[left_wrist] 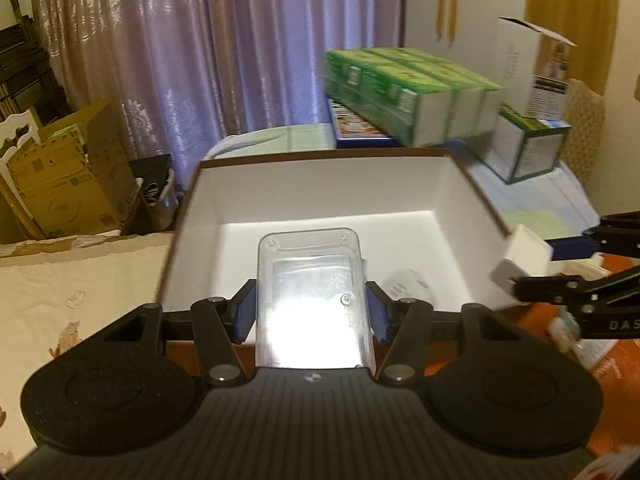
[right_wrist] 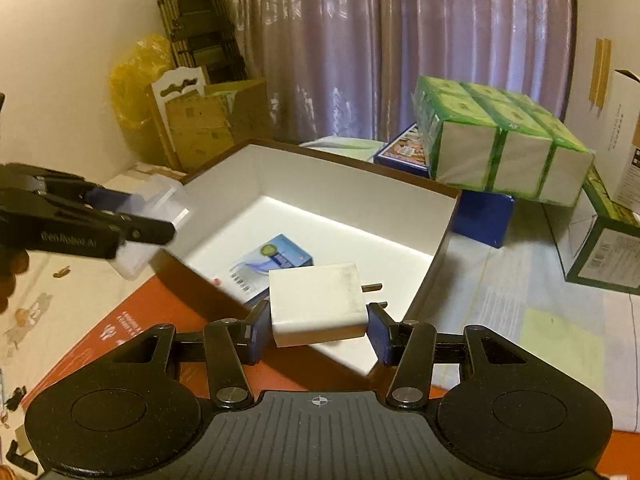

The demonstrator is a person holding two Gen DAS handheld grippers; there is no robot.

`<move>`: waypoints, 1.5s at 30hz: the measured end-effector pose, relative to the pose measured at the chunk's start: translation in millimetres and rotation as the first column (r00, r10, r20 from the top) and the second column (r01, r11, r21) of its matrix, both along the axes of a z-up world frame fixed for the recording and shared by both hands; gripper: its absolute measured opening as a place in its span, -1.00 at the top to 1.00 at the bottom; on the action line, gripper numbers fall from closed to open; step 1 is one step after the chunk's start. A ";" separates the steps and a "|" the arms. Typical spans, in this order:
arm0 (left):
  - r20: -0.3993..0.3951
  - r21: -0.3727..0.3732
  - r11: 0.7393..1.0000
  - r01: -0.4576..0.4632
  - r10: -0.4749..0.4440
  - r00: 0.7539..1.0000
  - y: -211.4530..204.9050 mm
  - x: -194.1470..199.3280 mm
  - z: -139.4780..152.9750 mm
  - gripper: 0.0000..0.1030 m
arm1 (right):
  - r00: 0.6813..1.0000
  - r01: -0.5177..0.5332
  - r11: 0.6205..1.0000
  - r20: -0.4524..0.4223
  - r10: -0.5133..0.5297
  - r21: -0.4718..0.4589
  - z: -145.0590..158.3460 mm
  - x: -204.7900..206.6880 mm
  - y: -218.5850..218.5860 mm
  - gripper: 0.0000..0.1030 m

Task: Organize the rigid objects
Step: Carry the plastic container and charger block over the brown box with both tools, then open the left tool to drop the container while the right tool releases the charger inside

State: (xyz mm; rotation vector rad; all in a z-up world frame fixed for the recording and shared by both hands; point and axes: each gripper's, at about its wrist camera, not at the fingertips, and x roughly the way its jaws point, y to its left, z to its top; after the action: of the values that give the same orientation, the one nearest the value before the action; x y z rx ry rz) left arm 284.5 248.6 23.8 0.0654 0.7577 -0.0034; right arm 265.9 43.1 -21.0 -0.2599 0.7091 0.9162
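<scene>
the left hand-held gripper (left_wrist: 310, 312) held a clear plastic case (left_wrist: 312, 300) pinched between its blue pads, hanging over the near part of the open white box (left_wrist: 320, 188). the right hand-held gripper (right_wrist: 318, 330) clamped a white charger (right_wrist: 318, 304), prongs pointing right, above the box's near edge, with a blue packet (right_wrist: 272, 264) lying inside.

Glossy clear plastic case (left_wrist: 312, 296), matt white charger (right_wrist: 318, 304)
</scene>
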 end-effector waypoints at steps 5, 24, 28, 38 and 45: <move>-0.021 0.008 1.000 -0.017 0.018 1.000 23.9 30.8 -4.6 0.00 | 1.000 0.004 0.999 -0.010 -0.005 -0.046 -6.5 23.0 16.8 0.08; -0.191 0.013 1.000 -0.009 0.012 0.981 54.7 80.0 -62.6 0.00 | 0.989 -0.140 0.959 -0.081 0.124 -0.245 -31.9 60.2 52.8 0.07; -0.201 0.010 1.000 -0.012 0.014 0.979 58.0 82.8 -66.3 -0.01 | 0.990 -0.124 0.965 -0.091 0.105 -0.232 -30.9 62.9 53.4 0.07; -0.211 0.034 0.999 -0.022 0.029 0.977 55.8 79.1 -65.8 -0.21 | 0.990 -0.109 0.971 -0.110 0.087 -0.214 -30.5 60.1 49.9 0.06; -0.213 0.023 0.999 -0.023 0.028 0.977 52.3 68.5 -57.9 -0.21 | 0.991 -0.100 0.975 -0.107 0.080 -0.200 -28.7 56.1 45.9 0.05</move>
State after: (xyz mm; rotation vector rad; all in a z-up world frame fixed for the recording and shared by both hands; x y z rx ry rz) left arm 353.0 300.9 -34.2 0.0750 0.9735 0.0219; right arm 322.0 89.0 -49.6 -0.4348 0.8911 0.9478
